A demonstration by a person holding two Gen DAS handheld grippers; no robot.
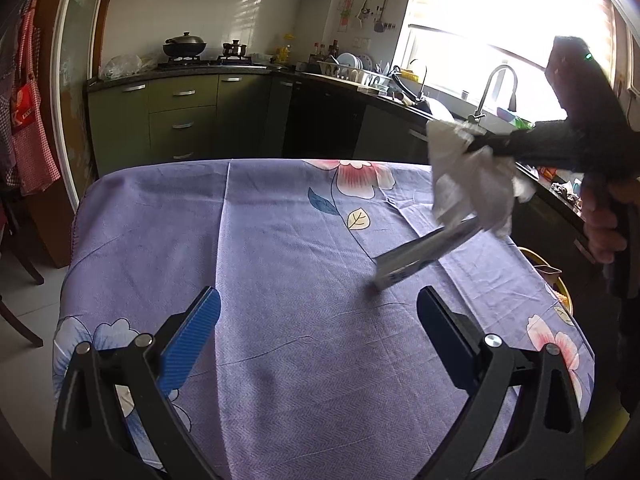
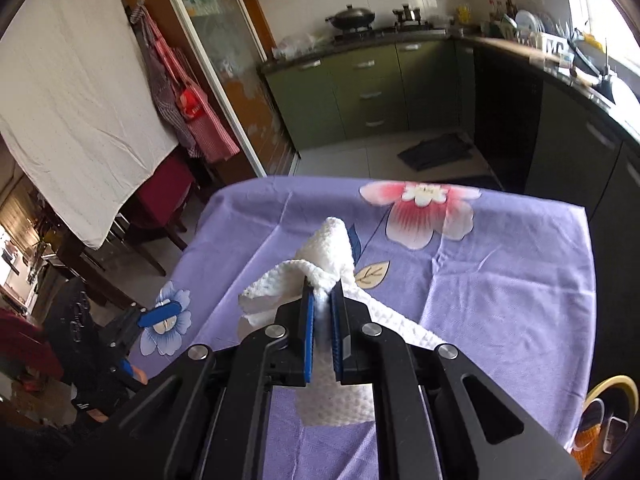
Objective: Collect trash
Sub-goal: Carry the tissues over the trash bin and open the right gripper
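The right gripper (image 2: 323,294) pinches a crumpled white paper towel (image 2: 334,246) above the purple flowered tablecloth (image 1: 280,248). A flat white-and-blue carton (image 1: 424,254) slants beneath the towel, long axis lower-left to upper-right. The left gripper (image 1: 318,304) hovers with fingers wide.

A purple tablecloth (image 2: 500,304) carries pink and blue flower prints; the dimpled paper towel (image 2: 332,248) is white; the cabinets (image 1: 180,116) are olive green.

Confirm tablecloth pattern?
The tablecloth is lilac-purple with large pink-and-white and blue flowers plus leaf motifs; it shows best in the right wrist view.
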